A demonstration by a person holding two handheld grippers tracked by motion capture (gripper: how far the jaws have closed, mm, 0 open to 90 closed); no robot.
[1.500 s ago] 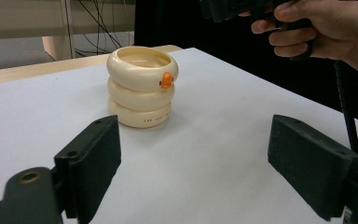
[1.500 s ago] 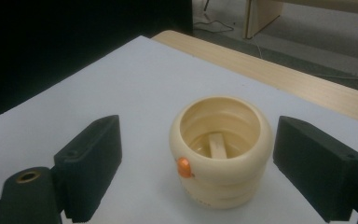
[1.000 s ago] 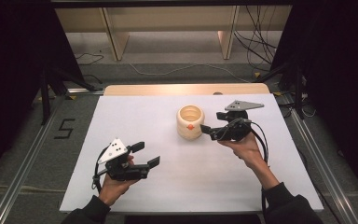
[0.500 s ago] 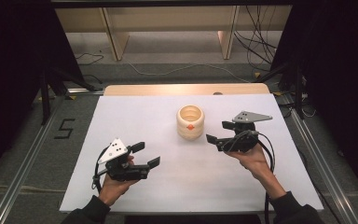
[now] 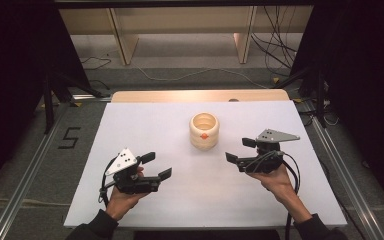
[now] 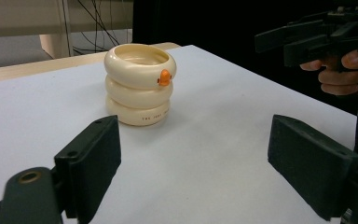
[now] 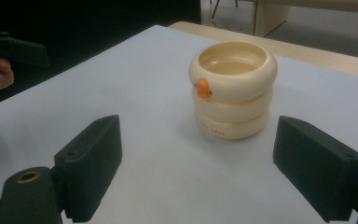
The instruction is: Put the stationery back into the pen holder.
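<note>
We see one cream cup (image 5: 204, 131) with three round rings and one orange dot. We count two grippers, the left gripper (image 5: 156, 166) and the right gripper (image 5: 239, 151), on one white table (image 5: 145, 125).

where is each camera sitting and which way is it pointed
High view: above the person's side, looking forward and down on the white table; both hands and tongs show.
Left gripper view: rides the left tongs, facing the cream ringed cup; right tongs beyond.
Right gripper view: rides the right tongs, facing that cup.
All share the cup.
</note>
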